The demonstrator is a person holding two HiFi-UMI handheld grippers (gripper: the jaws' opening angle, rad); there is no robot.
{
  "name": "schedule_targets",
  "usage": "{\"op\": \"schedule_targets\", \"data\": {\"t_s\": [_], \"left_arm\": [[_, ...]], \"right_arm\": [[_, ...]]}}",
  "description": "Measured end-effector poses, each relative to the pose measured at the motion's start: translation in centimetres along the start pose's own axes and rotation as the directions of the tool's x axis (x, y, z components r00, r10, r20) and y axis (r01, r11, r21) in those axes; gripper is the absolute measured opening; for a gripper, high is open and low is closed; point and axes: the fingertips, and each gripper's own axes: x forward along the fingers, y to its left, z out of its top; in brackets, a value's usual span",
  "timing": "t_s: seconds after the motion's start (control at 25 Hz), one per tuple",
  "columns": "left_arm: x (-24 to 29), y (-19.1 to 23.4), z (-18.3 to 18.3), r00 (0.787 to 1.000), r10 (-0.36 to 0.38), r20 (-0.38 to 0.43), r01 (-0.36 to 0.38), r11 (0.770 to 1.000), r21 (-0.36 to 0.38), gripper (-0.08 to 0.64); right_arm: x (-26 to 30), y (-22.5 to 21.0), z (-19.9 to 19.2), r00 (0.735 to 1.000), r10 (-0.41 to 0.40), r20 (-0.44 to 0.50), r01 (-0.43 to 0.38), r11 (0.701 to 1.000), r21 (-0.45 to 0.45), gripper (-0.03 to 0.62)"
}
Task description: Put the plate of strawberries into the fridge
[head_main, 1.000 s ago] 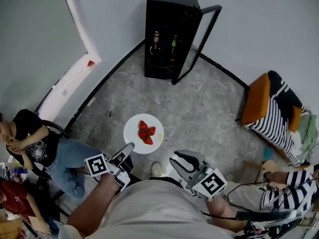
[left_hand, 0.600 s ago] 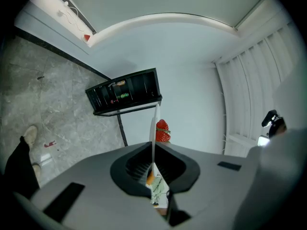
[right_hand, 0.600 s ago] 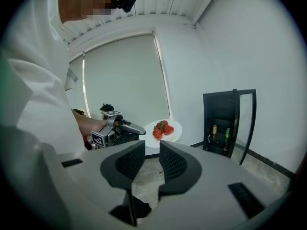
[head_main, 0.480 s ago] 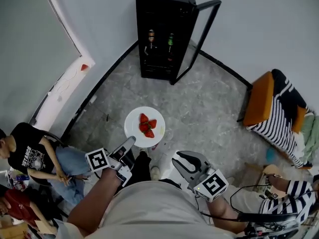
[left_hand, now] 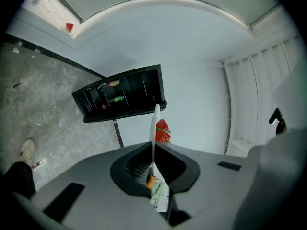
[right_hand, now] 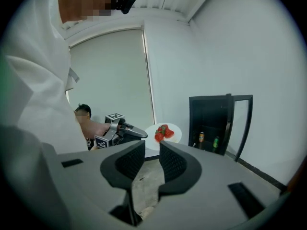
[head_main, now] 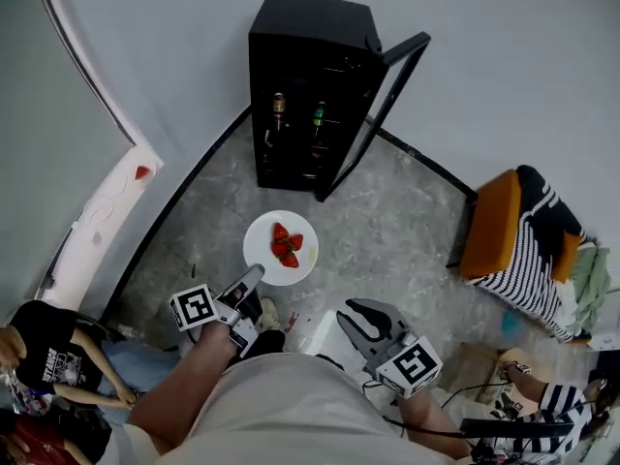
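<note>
Mottled grey floor (head_main: 387,226) underlies round white plate (head_main: 263,237) clamped by left tongs (head_main: 254,274).

White round plate (head_main: 260,252) is up off the floor and held level, its near rim pinched tight between the jaws of the left gripper (head_main: 254,277). A small bunch of red strawberries (head_main: 285,245) with green tops sits huddled at the plate's middle. From the left gripper view the plate shows edge-on, a thin white line rising from the jaws, with the berries on its right face. And there's the fridge (head_main: 305,85): small and black, standing on the grey stone floor (head_main: 387,221) at its far edge against the white wall. Its glass door (head_main: 387,100) is swung wide open to the right, dark shelves showing. The plate hangs well short of the opening.
</note>
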Motion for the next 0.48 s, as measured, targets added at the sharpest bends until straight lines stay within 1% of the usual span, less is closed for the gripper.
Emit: {"op": "schedule_targets", "data": {"t_s": [0.12, 0.24, 0.32, 0.36, 0.48], "left_arm": [[3.3, 0.4, 3.8, 0.999, 0.010, -0.037, -0.009, 0.999, 0.032, 0.025], [6.5, 1.4, 6.7, 0.998, 0.011, -0.058, -0.009, 0.999, 0.033, 0.025], [8.1, 1.7, 7.9, 0.999, -0.015, -0.048, 0.015, 1.000, 0.000, 0.025], [8.8, 2.1, 8.6, 0.999, -0.011, -0.040, 0.011, 1.000, -0.006, 0.025], [12.2, 3.7, 12.2, 0.999, 0.043, -0.011, -0.043, 0.999, 0.030, 0.025]], "right_arm": [[3.0, -3.2, 1.9, 1.000, -0.027, 0.001, 0.027, 1.000, 0.008, 0.087], [5.4, -5.8, 2.4, 0.999, -0.038, -0.013, 0.038, 0.999, 0.026, 0.087], [6.3, -6.8, 2.2, 0.999, -0.033, -0.025, 0.034, 0.998, 0.044, 0.087], [6.8, -7.3, 2.2, 0.999, -0.028, -0.029, 0.030, 0.998, 0.049, 0.087], [9.1, -11.0, 2.9, 0.999, -0.003, -0.040, 0.005, 0.999, 0.039, 0.087]]}}
